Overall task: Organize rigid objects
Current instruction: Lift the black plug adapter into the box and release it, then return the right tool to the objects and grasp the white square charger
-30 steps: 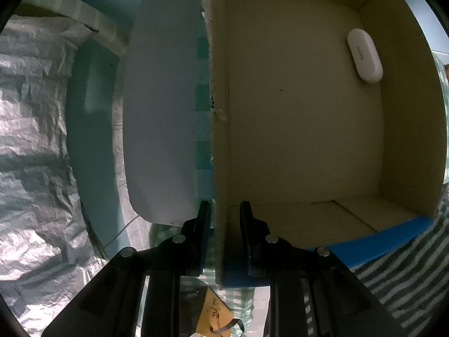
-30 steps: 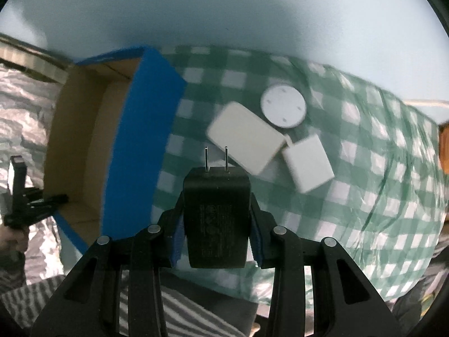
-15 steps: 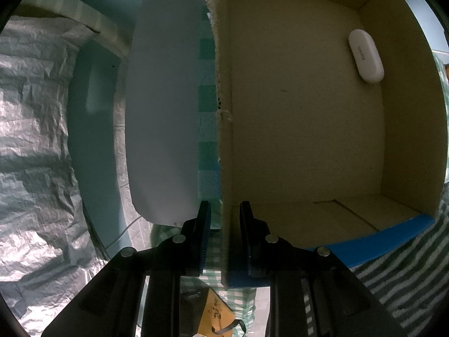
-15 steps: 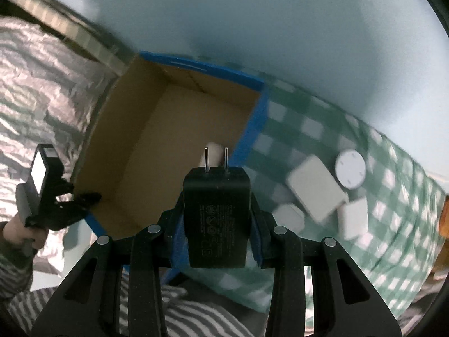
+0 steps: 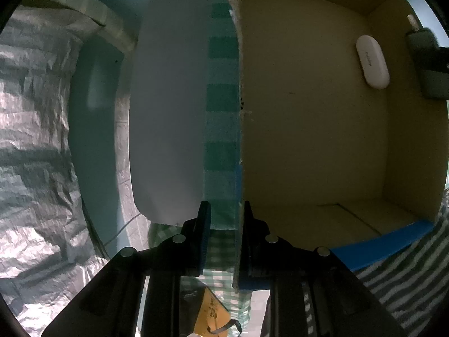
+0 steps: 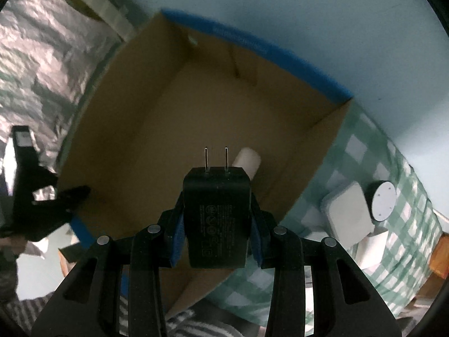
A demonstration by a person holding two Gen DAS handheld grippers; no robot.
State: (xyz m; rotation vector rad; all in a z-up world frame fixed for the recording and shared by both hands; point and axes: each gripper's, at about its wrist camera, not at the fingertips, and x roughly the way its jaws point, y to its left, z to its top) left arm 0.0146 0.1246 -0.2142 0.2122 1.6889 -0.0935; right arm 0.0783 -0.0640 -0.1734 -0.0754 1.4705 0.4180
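- Right gripper (image 6: 216, 241): fingers closed on the sides of the black charger (image 6: 216, 219), prongs pointing away from the camera. The grip looks secure, with blue pads against both flanks.
- Charger: a matte black block with fine printed marks on its face and two bare metal prongs. It hangs above the open box (image 6: 196, 129), roughly over the near middle of the floor.
- Risk: released from this height, the charger may bounce or land prongs-first and dent the cardboard. A lower release would reduce this.
- Risk: the white case (image 6: 247, 161) lies on the box floor just beyond the prongs. A drop straight ahead could strike or shove it.
- Left gripper (image 5: 224, 224): fingers nearly shut, pinching the box's side wall (image 5: 238, 129) at the rim and steadying it. If this hold slips, a knock from the charger could shift the box across the checked cloth (image 6: 393, 185).
- Far side: white pads (image 6: 348, 213) and a round puck (image 6: 384, 199) wait on the cloth outside the box, near its far corner.
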